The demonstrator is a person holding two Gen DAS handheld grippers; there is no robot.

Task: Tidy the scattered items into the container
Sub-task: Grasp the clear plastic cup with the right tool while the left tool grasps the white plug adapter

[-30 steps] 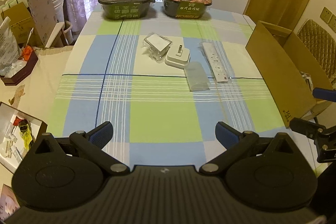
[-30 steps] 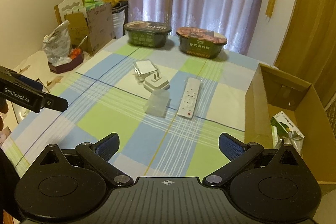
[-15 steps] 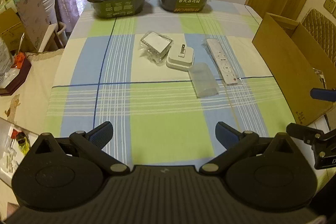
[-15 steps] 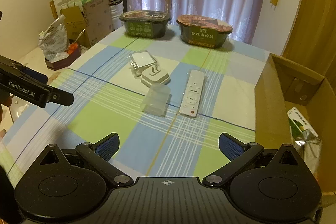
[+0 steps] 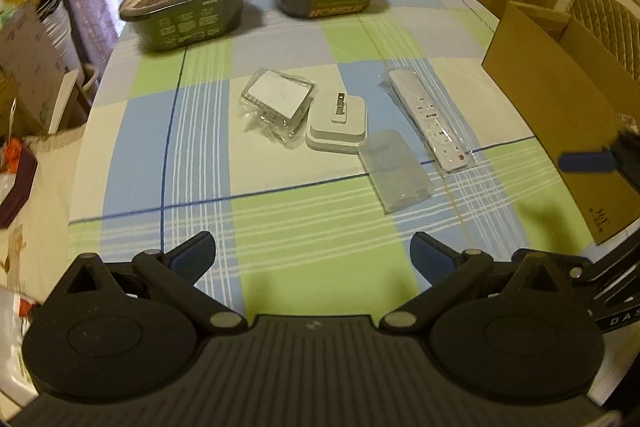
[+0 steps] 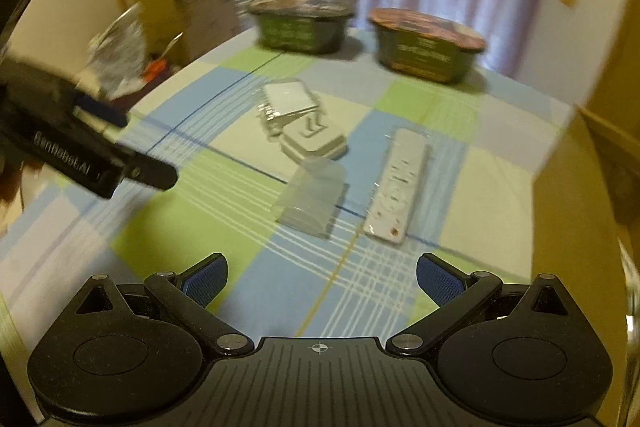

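On the checked tablecloth (image 5: 280,227), near the middle of the table, four small things lie close together: a clear plastic pack (image 5: 278,103) with a white card inside, a white plug block (image 5: 337,131) with its two metal pins sticking up, a cloudy plastic case (image 5: 396,171) and a white remote (image 5: 430,119) in a thin clear wrap. Two big noodle bowls (image 5: 188,11) sit at the far edge by the curtain. The brown cardboard box (image 5: 560,99) stands open at the right edge, and that looks like the place where things must go. The left gripper (image 5: 312,255) hangs over the near edge with its blue pads spread wide and nothing between them. The right gripper (image 6: 320,277) is also spread wide and empty, pointing at the cloudy case (image 6: 310,199) and the remote (image 6: 396,183); its view is blurry. All four small things look light. The cloudy case looks smooth and a bit bendy, so it may slip; a gentle pinch across its short sides seems best. The remote's wrap looks slippery too, so a hold across its narrow middle should work. The plug block looks hard and firm, easy to pinch on its flat sides, away from the pins. The clear pack looks crinkly and may squash
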